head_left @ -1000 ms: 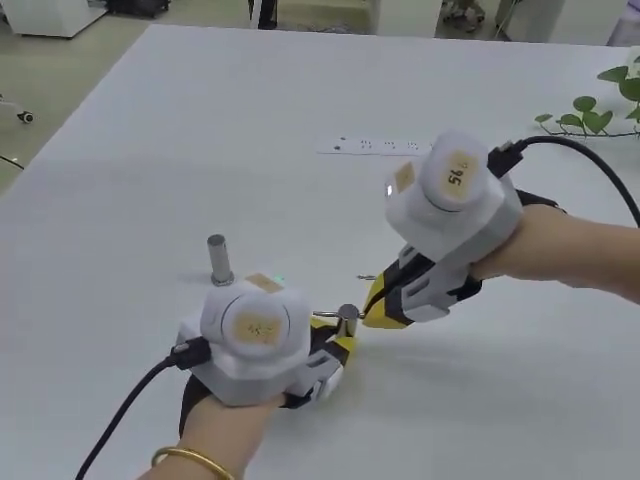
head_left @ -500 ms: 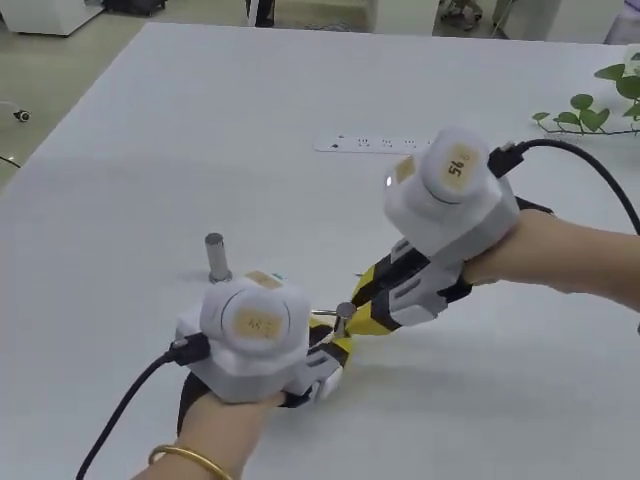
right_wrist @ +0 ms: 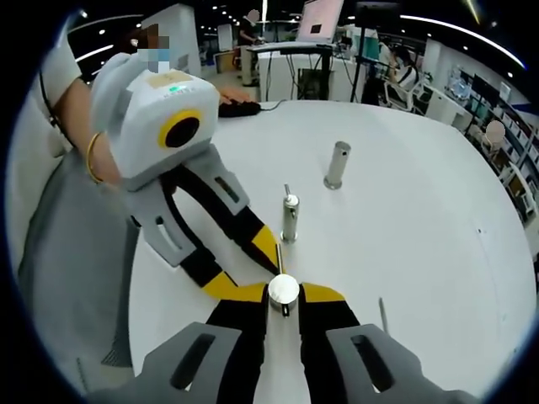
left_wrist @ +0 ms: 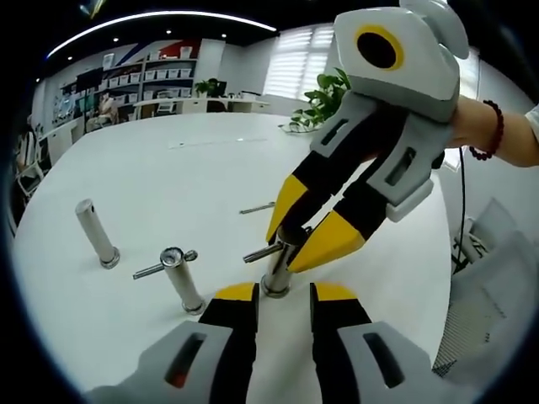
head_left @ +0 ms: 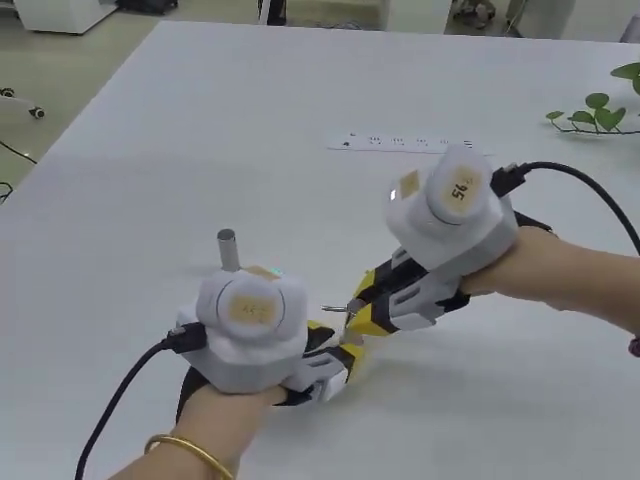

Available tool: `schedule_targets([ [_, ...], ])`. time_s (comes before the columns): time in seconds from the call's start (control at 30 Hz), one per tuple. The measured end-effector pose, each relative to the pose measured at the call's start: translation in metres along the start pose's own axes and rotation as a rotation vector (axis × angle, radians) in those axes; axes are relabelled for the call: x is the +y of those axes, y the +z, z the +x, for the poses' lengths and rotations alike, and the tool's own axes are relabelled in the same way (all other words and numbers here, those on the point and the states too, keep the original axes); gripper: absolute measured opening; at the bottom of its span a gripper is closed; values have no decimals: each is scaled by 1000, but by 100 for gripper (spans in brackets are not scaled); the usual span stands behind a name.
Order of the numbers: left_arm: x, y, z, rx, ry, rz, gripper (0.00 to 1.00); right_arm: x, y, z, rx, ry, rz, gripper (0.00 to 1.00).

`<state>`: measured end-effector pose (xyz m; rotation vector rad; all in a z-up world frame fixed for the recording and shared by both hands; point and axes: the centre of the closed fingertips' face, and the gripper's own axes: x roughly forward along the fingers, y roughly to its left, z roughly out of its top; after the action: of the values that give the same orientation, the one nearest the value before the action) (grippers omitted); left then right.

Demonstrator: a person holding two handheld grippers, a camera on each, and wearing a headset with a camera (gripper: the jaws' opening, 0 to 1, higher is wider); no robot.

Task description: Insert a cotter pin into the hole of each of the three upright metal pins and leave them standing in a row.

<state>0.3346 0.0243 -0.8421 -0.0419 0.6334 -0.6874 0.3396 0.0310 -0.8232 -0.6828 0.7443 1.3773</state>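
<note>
Second insertion in hand: right claw (left_wrist: 285, 251) pinches cotter pin (left_wrist: 258, 252) at hole of near pin (left_wrist: 276, 273), left claw (left_wrist: 282, 293) clamps its base. Next, likely: push through, then bare pin (left_wrist: 95, 234) at 10 o'clock.

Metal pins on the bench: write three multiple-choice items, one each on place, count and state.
1. Where is the loose cotter pin? A flat on the table; B standing upright; C on a power strip.
2. How many metal pins stand upright? A two; B three; C five.
3. The middle pin is: A bare; B crossed by a cotter pin; C tipped over.
Key: 1 A, it lies on the white table; 2 B, three stand in a row; 3 B, a cotter pin sticks through its top.
</note>
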Motion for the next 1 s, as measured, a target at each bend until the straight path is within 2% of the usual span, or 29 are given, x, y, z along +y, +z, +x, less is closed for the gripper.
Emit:
schedule_targets([
  [0.2,0,3,-4,-7,-8,-15,24,-2,0,0,-17,-1,30,14],
  [0.4,0,1,-7,0,-8,-7,24,-4,2,0,-29,2,40,14],
  [0.57,0,-2,-10,9,-7,2,24,-9,2,0,-15,-6,33,14],
  [1.0,2,0,-23,0,-4,14,25,-19,3,1,3,-5,15,14],
])
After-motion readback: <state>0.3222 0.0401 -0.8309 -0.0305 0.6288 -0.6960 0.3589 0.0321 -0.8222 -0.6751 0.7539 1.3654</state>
